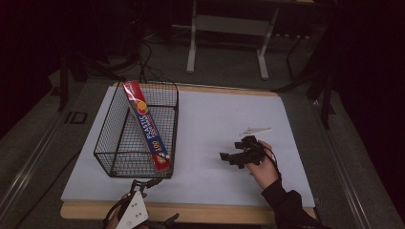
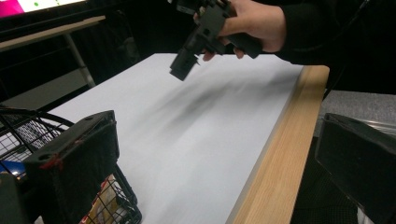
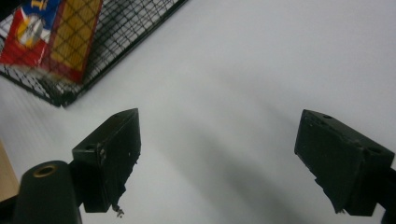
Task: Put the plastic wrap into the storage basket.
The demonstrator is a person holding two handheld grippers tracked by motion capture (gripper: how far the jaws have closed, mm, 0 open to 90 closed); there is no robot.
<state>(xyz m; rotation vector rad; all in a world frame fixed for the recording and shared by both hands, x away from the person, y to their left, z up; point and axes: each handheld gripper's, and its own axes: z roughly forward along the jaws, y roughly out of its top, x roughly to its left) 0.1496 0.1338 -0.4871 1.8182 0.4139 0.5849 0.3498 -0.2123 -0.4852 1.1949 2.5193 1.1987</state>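
Dark room all round, white sheet over the wooden bench (image 1: 224, 119), bare floor and a second table frame beyond. Wire basket (image 1: 114, 138) sits on the bench's left half; the long red-and-blue plastic wrap box (image 1: 147, 126) stands slanted inside it, top end leaning on the far rim, bottom end wedged in the near right corner. My left claw (image 1: 143, 183) hovers just off that near corner, jaws spread wide and holding nothing; in the left gripper view one jaw sits right against the wire and the other hangs out past the wooden edge. My right claw (image 1: 234, 156) is over open sheet to the right, well apart from the basket, jaws also released and empty, pointing back toward the basket corner as the right gripper view shows. Judged step: taking hold of the box. To do it well I'd lift the left claw above the rim and close across the box's narrow faces near the upper half, since the wire blocks any pinch from outside at the bottom. Pull along the slant, not straight up, or the lower end may snag the mesh and drag the basket. Room: the whole right half of the sheet is free save a small white object (image 1: 255, 130) near the right hand. Near edge is close under the left claw
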